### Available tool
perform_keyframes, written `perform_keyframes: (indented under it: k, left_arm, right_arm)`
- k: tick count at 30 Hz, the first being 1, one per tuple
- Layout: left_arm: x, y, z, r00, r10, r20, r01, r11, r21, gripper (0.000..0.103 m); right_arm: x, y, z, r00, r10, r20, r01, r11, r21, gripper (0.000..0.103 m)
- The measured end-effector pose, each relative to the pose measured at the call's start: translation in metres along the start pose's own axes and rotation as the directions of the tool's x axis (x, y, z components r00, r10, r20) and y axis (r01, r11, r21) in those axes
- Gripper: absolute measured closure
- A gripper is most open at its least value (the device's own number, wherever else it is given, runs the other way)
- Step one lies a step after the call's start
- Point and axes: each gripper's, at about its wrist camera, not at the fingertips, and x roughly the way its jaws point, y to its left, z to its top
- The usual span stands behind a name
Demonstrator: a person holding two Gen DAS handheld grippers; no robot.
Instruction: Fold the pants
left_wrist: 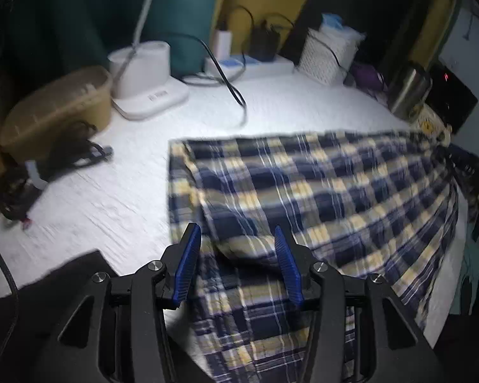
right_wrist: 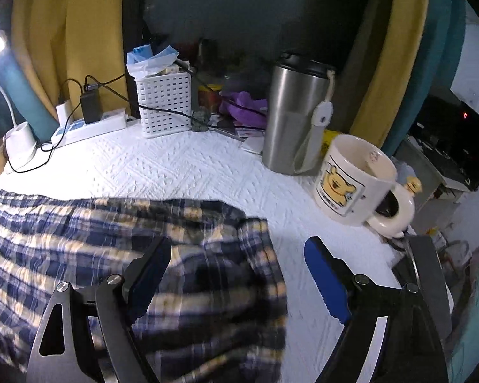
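Garment: navy, cream and white plaid cotton pants [left_wrist: 319,191], lying flat on the white quilted table cover [left_wrist: 118,191], apparently folded once; edges blurred.
Left tool: left gripper [left_wrist: 238,266] open, blue ribbed pads apart over a raised ridge of plaid cloth, not pressing it.
Right tool: right gripper [right_wrist: 239,277] spread wide above the pants' right end; nothing held.
Neighbours: cream ceramic mug with yellow bear print [right_wrist: 354,178] and brushed steel tumbler [right_wrist: 293,115] near the right end; loose black cable [left_wrist: 230,89] beyond the far edge.
Risk, fold: layers likely to slide apart if only the top layer gets pinched.
Risk, clutter: wide swing on the right could knock the mug over.
Risk, snag: dragged cloth might catch the cable.
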Motion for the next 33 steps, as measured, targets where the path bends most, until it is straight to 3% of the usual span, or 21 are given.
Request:
perform_keyframes:
  k: [3, 5, 6, 7, 13, 16, 18, 20, 22, 23, 28, 33]
  left_arm:
    - [0.015, 0.002, -0.002, 0.999, 0.032, -0.015, -0.032, 0.999, 0.006, 0.055]
    - [0.017, 0.001, 0.000, 0.999, 0.051, 0.005, -0.051, 0.999, 0.018, 0.061]
    - [0.017, 0.001, 0.001, 0.997, 0.079, 0.007, -0.079, 0.997, 0.026, 0.085]
    - [0.018, 0.001, 0.002, 0.994, 0.105, 0.004, -0.105, 0.994, 0.035, 0.101]
    - [-0.006, 0.007, 0.005, 0.974, 0.219, 0.056, -0.221, 0.975, 0.037, 0.102]
    - [0.000, 0.018, 0.003, 0.970, 0.243, 0.028, -0.243, 0.970, 0.022, 0.102]
    - [0.000, 0.022, 0.003, 0.980, 0.200, 0.014, -0.200, 0.980, -0.021, 0.101]
    - [-0.006, 0.023, 0.002, 0.987, 0.161, 0.009, -0.161, 0.986, -0.042, 0.093]
    - [-0.015, 0.024, -0.001, 0.990, 0.139, 0.027, -0.137, 0.989, -0.062, 0.053]
    - [-0.019, 0.025, -0.001, 0.991, 0.131, 0.038, -0.128, 0.990, -0.062, 0.047]
    - [-0.019, 0.026, 0.023, 0.989, 0.133, 0.060, -0.134, 0.991, 0.006, 0.046]
    - [0.010, 0.019, 0.056, 0.993, 0.087, 0.075, -0.094, 0.991, 0.094, 0.046]
  right_arm:
    - [-0.008, -0.003, -0.009, 1.000, 0.003, -0.005, -0.003, 1.000, 0.000, 0.016]
    - [-0.013, -0.003, -0.013, 1.000, 0.007, -0.003, -0.007, 1.000, 0.001, 0.016]
    - [-0.015, -0.003, -0.015, 1.000, 0.010, -0.001, -0.010, 1.000, 0.005, 0.016]
    - [-0.018, -0.003, -0.016, 1.000, 0.015, 0.002, -0.015, 1.000, 0.008, 0.016]
    - [-0.021, 0.005, -0.019, 0.999, 0.044, 0.012, -0.044, 0.999, 0.014, 0.016]
    - [-0.014, 0.013, -0.021, 0.998, 0.069, -0.002, -0.069, 0.998, 0.007, 0.016]
    - [-0.008, 0.018, -0.022, 0.997, 0.074, -0.019, -0.074, 0.997, 0.001, 0.016]
    - [-0.006, 0.020, -0.022, 0.997, 0.075, -0.018, -0.075, 0.997, -0.003, 0.016]
    - [-0.005, 0.019, -0.022, 0.997, 0.074, -0.020, -0.074, 0.997, 0.000, 0.016]
    - [-0.004, 0.017, -0.022, 0.997, 0.074, -0.021, -0.074, 0.997, 0.003, 0.016]
    - [-0.012, 0.002, -0.017, 0.998, 0.061, 0.011, -0.061, 0.998, 0.024, 0.016]
    - [-0.015, -0.009, -0.004, 0.998, 0.045, 0.047, -0.047, 0.998, 0.041, 0.016]
